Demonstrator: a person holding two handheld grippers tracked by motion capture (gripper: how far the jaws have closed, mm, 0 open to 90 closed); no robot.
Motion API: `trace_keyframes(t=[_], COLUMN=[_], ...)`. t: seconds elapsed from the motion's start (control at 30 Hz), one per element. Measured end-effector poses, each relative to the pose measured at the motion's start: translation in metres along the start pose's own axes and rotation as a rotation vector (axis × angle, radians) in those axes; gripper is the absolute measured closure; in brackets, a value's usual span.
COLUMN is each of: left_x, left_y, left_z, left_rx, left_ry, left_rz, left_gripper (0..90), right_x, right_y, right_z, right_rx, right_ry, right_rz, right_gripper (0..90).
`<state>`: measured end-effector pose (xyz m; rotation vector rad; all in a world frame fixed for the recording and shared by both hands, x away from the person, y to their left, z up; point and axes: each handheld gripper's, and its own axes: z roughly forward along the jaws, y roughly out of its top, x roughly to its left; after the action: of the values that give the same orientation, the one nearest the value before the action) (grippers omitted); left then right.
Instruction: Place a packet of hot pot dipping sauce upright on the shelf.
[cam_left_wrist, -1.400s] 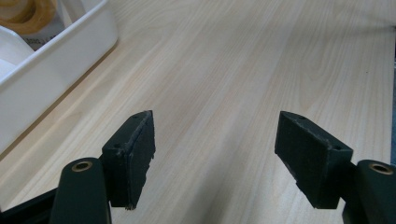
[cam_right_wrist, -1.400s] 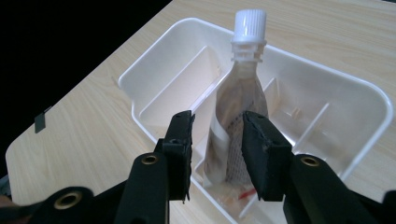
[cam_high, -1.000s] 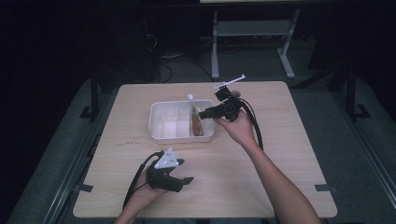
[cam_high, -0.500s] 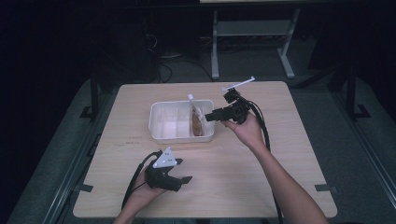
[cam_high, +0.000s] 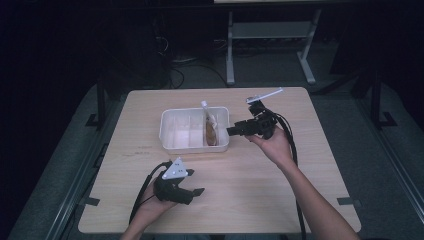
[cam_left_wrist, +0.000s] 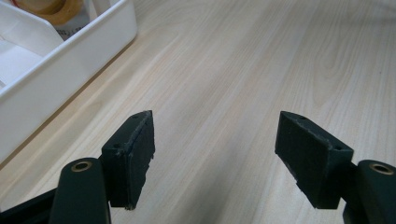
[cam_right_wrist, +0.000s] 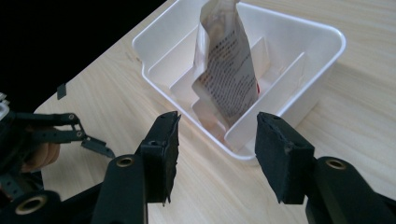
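Note:
A white divided bin (cam_high: 172, 134) sits at the middle of the wooden table (cam_high: 320, 150). A pale printed packet (cam_high: 210, 127) stands upright in the bin's right compartment, leaning on a divider (cam_right_wrist: 226, 74). My right gripper (cam_high: 232, 131) hovers just right of the bin, pointing at it, open and empty, its fingertips (cam_right_wrist: 164, 144) just short of the bin's near wall (cam_right_wrist: 299, 100). My left gripper (cam_high: 196, 192) rests low near the front left of the table, open and empty, with bare wood between its pads (cam_left_wrist: 133, 151). The bin's corner (cam_left_wrist: 56, 70) lies at its upper left.
The left hand and its gripper (cam_right_wrist: 60, 135) appear far off in the right gripper view. A white metal stand (cam_high: 270, 45) is on the dark floor behind the table. Cables trail from both grippers (cam_high: 142, 192) toward the front edge.
My right gripper has drawn back to the right, away from the bin, leaving the packet standing in it. The left gripper has stayed put.

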<state>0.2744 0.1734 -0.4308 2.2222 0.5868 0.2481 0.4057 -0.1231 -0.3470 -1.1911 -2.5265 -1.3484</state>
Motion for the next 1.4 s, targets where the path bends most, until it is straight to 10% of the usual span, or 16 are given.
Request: trace_keyframes(t=[1.4], left_x=[0.003], left_y=[-0.003], left_z=[0.000], left_rx=[-0.002], left_ry=[0.007], left_rz=[-0.020], left_gripper=[27.7], right_x=[-0.011], right_y=[-0.069], right_z=[-0.037], right_rx=[-0.016], right_ry=[0.000], right_rz=[0.018], right_gripper=[43.9])
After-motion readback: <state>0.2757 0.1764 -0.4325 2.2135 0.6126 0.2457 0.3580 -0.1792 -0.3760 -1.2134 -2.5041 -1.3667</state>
